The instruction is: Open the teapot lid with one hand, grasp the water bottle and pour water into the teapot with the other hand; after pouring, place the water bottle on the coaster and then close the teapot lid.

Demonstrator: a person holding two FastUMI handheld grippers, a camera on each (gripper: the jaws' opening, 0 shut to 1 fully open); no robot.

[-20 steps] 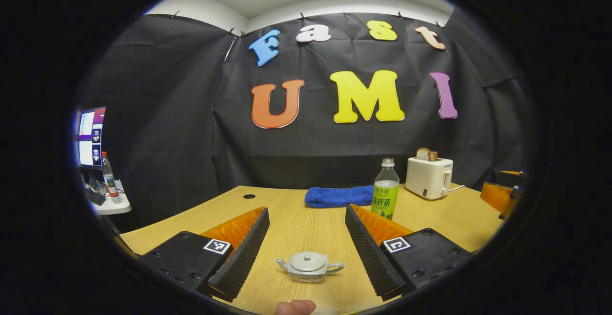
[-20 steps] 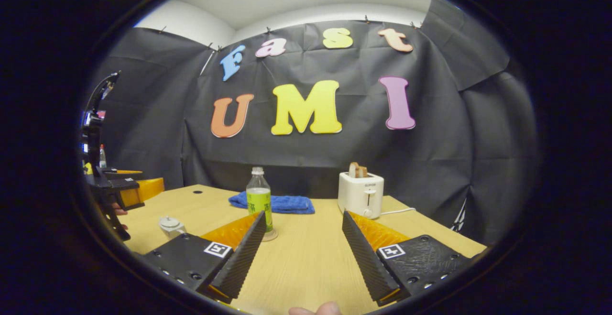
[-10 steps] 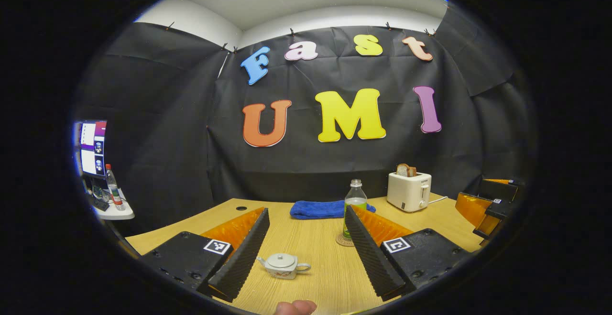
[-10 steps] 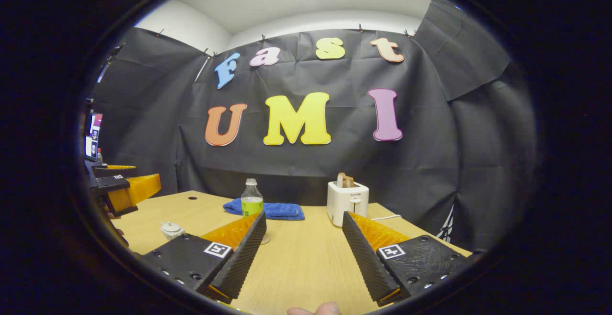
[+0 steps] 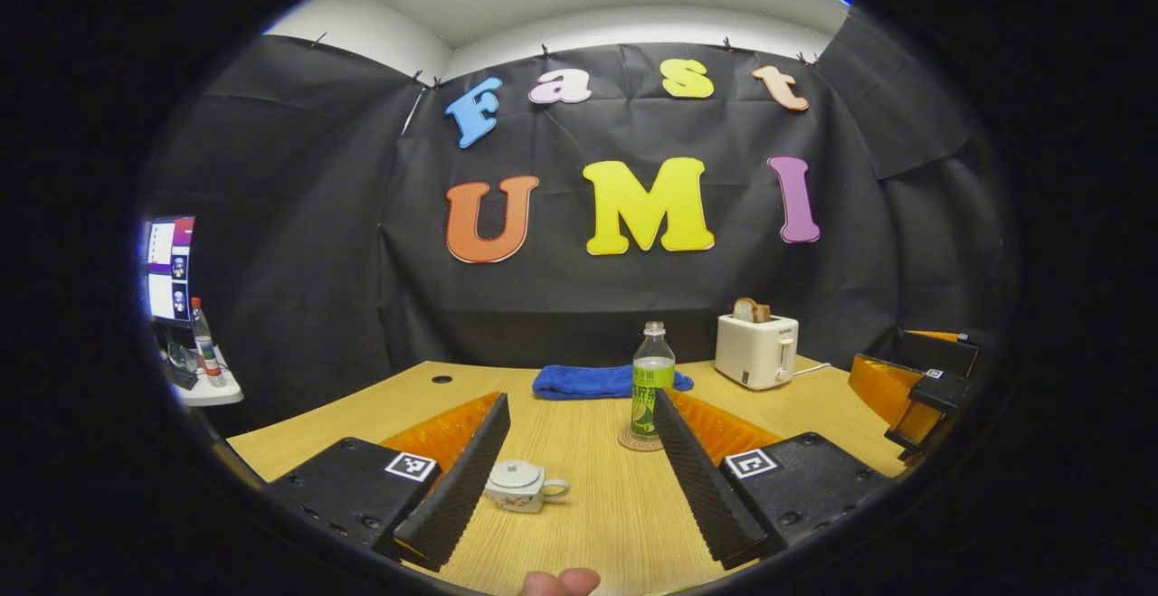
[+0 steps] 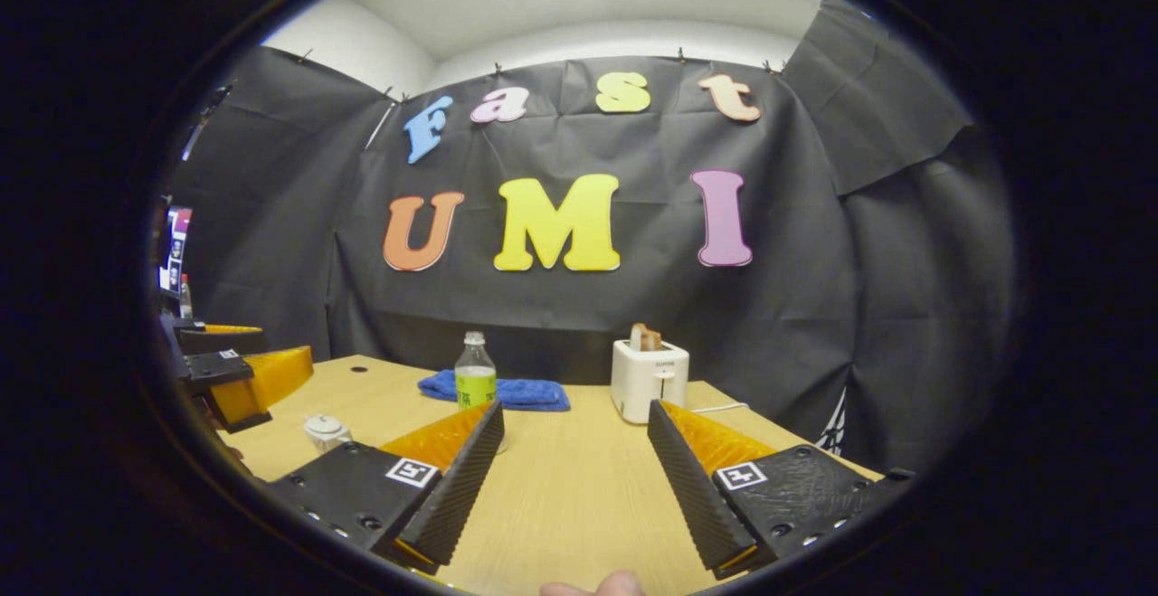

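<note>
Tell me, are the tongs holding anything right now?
No. Both tongs are open and empty: the left and the right. The teapot and bottle stand untouched on the table.

Bare table (image 5: 588,524) lies open in front of the teapot (image 5: 517,486) and between it and the water bottle (image 5: 651,381) on its coaster (image 5: 635,439). Behind them, a blue cloth (image 5: 588,381) and a toaster (image 5: 755,350) crowd the far edge near the wall.

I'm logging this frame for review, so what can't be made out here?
- Right gripper view: the water bottle's base and whatever it stands on, hidden behind that gripper's own finger.
- Left gripper view: the teapot's spout side, covered by that gripper's finger.
- Both views: the water level inside the teapot, lid on.
</note>
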